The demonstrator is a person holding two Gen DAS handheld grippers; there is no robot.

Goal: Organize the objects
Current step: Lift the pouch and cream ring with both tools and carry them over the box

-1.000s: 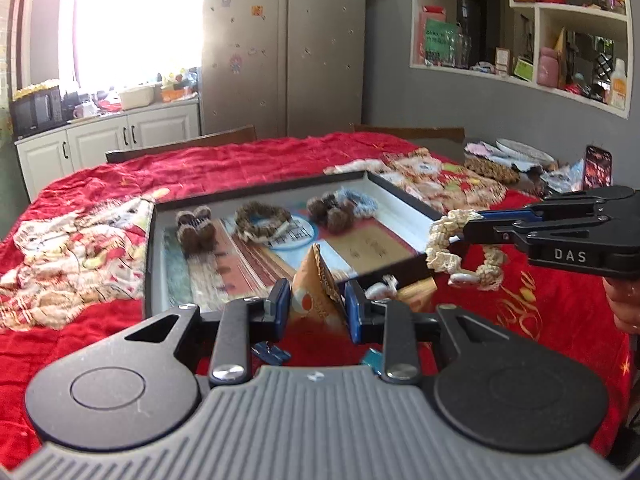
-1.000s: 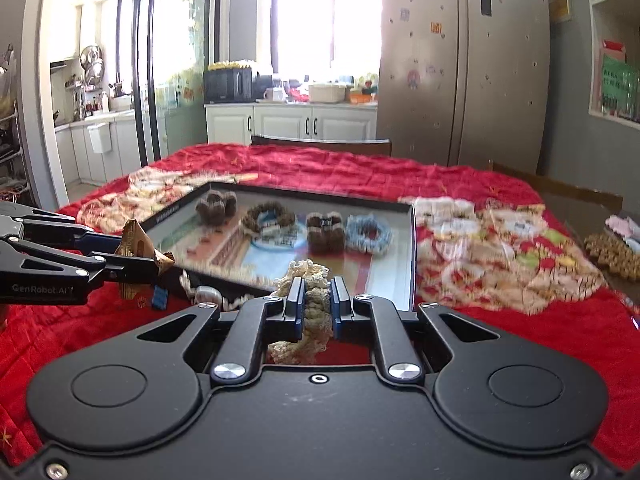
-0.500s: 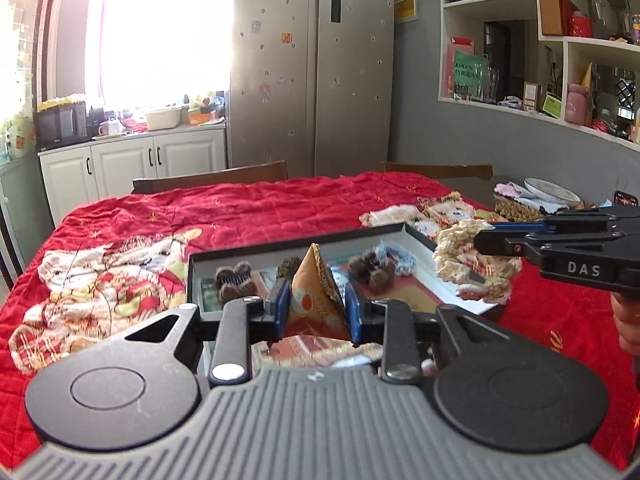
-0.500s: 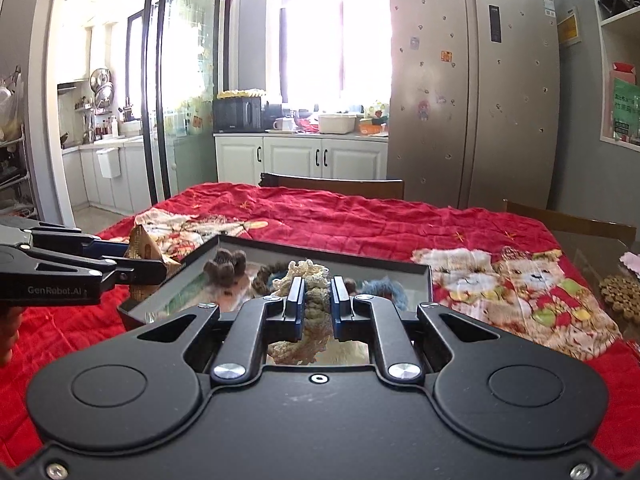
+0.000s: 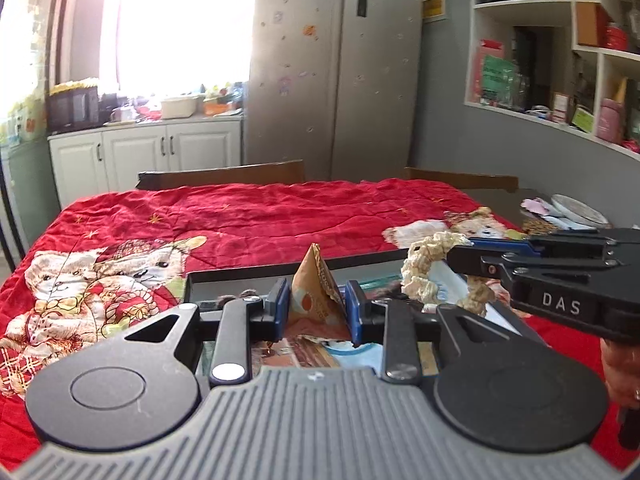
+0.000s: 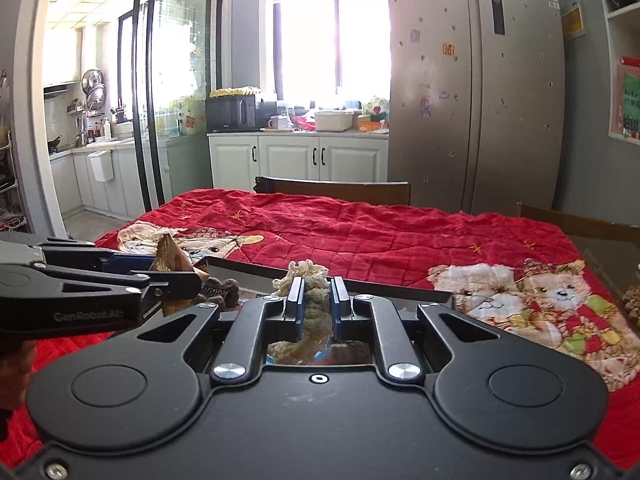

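My left gripper (image 5: pixel 316 304) is shut on a brown pyramid-shaped packet (image 5: pixel 318 292), held above the near part of a black-rimmed tray (image 5: pixel 360 258). From the right wrist view that packet (image 6: pixel 170 258) and the left gripper (image 6: pixel 176 280) appear at the left. My right gripper (image 6: pixel 316 298) is shut on a cream crocheted ring (image 6: pixel 306 276), which hangs over the tray's (image 6: pixel 280 270) right side. In the left wrist view this ring (image 5: pixel 424 264) dangles from the right gripper (image 5: pixel 460 254). Dark knitted pieces (image 6: pixel 218 288) lie in the tray, mostly hidden.
A red quilt with bear prints (image 5: pixel 260 216) covers the table. Two wooden chair backs (image 5: pixel 224 176) stand at its far edge. A plate and small items (image 5: pixel 572 210) lie at the far right. A person's hand (image 5: pixel 620 364) holds the right gripper.
Both grippers have risen and moved forward over the tray with packet and ring still held. The tray now sits lower in both views, mostly hidden behind the grippers.
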